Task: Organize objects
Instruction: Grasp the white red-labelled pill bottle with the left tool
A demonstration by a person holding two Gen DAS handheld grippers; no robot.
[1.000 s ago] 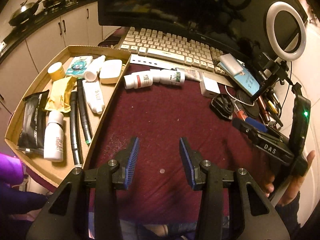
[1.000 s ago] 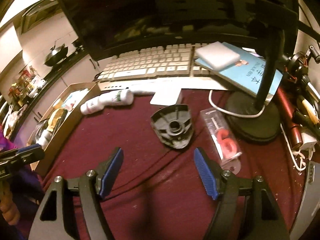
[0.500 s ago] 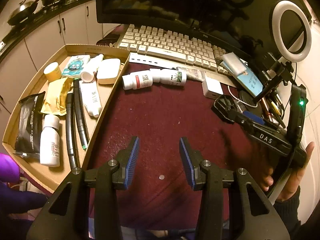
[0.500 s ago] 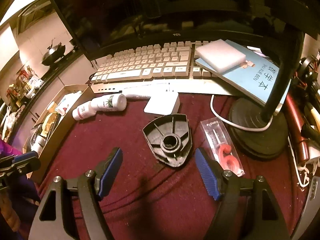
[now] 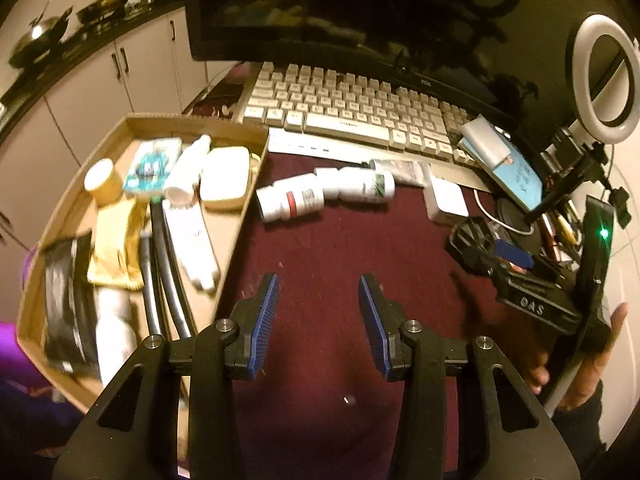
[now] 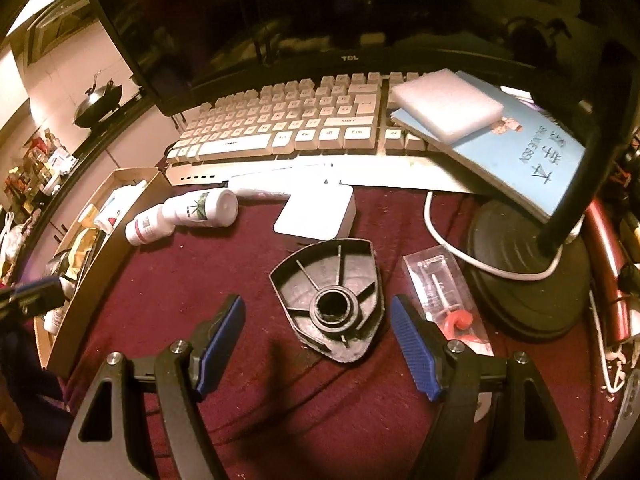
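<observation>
Table (image 5: 320,248): red cloth, cardboard tray (image 5: 240,216) at the left.
Left claw (image 5: 316,320): held apart, empty; white bottles (image 5: 324,192) lie sideways ahead.
Right claw (image 6: 318,346): held apart, empty; black plastic part (image 6: 332,300) is straight ahead, nearest.

A cardboard tray (image 5: 240,216) is being kept at the left edge of the cloth-covered table (image 5: 320,248), with tubes, packets and bottles lying inside it. Two pill bottles (image 5: 324,194) are lying end to end just right of the tray, in front of the keyboard (image 6: 280,128), which is sitting below the monitor (image 6: 280,20). A plastic ribbed part (image 6: 330,298) is lying before a small flat box (image 6: 318,218). A packaged candle (image 6: 446,296) is lying just right of that part (beside the lamp base (image 6: 528,276)). A notebook (image 6: 516,152) is overlapping the keyboard's right end.
</observation>
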